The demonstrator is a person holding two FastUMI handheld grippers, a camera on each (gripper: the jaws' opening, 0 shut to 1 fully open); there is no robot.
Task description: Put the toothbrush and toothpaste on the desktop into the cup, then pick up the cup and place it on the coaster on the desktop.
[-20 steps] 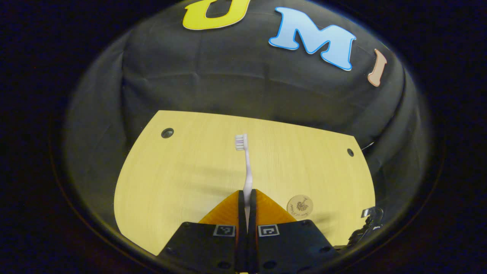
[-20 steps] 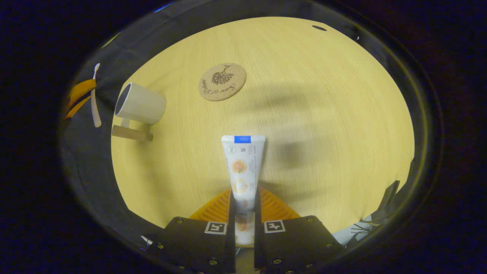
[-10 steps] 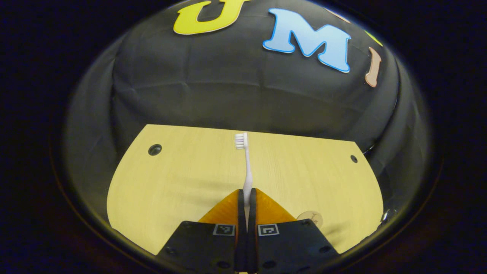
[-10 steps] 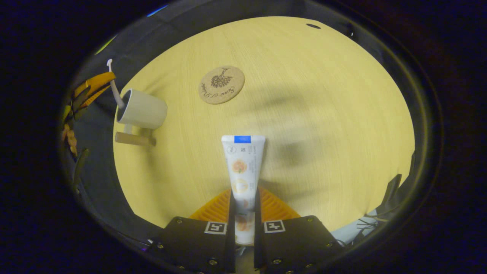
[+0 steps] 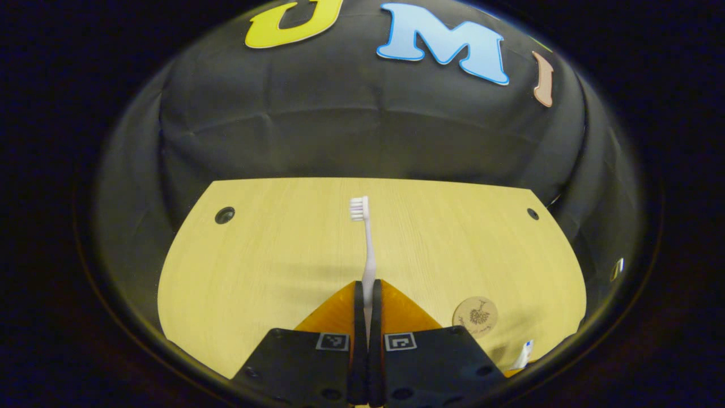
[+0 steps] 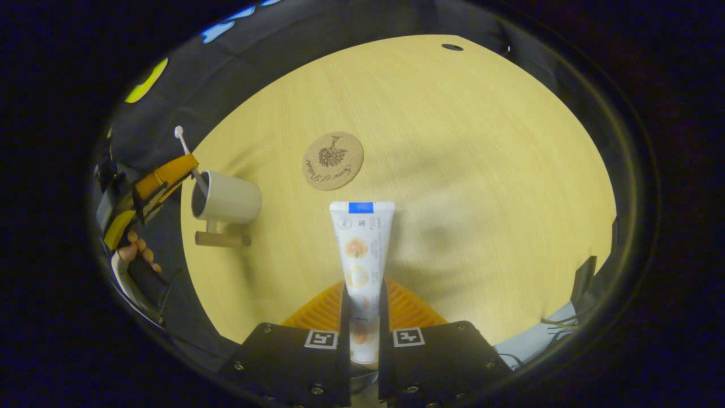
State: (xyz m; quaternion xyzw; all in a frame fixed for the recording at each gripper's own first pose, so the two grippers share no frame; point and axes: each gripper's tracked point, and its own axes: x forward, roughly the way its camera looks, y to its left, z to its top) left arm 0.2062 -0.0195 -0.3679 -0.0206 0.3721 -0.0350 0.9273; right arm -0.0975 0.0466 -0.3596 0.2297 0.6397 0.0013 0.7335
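Note:
A white toothbrush [image 5: 368, 255] stands upright, bristles on top, with my left gripper [image 5: 367, 297] shut on its handle. In the right gripper view that left gripper [image 6: 190, 165] hangs at the far left beside the white cup [image 6: 229, 199]. There the toothbrush [image 6: 187, 148] leans with its lower end at the cup's mouth; I cannot tell if it is inside. My right gripper [image 6: 362, 303] is shut on the toothpaste tube [image 6: 361, 243], above the table. The round cork coaster [image 6: 332, 160] lies flat beyond the tube, right of the cup. The coaster [image 5: 476, 317] lies low right in the left gripper view.
The cup has a wooden handle [image 6: 221, 239] facing the near edge. A hand [image 6: 136, 249] holds the left gripper off the table's left edge. The wooden tabletop [image 6: 481, 170] has a cable hole [image 6: 452, 47] at the far side. The tube's end [image 5: 524, 354] pokes in at lower right.
The left gripper has carried the toothbrush down and closer to the cup's mouth. The right gripper still holds the toothpaste; cup and coaster sit lower in its view.

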